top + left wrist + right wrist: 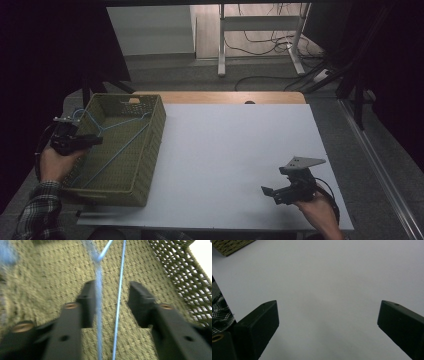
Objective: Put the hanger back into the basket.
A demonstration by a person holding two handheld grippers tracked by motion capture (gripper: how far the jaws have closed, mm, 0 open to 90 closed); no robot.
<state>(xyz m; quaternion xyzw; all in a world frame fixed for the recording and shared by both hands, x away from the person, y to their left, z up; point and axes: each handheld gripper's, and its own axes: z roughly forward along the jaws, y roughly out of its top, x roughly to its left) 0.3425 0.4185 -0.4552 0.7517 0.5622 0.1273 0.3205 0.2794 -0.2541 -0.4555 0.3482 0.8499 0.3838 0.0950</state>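
An olive woven basket (145, 150) sits on the left part of the white counter (235, 160), its long axis running from the near edge toward the far side. Inside it lies a light blue wire hanger (117, 150), tilted against the weave: its long straight bar slopes from the near left corner up toward the far right wall, and its hook end sits at the far left, by the left tool. The left tool (82, 141) is held over the basket's left rim, pointing into it; in the left gripper view (111, 302) its jaws are spread, with two blue wires of the hanger (118, 300) running between them, one close against the left jaw, neither pinched. The right tool (270, 192) hangs low over bare counter at the near right, well apart from the basket, jaws spread wide on nothing (328, 315).
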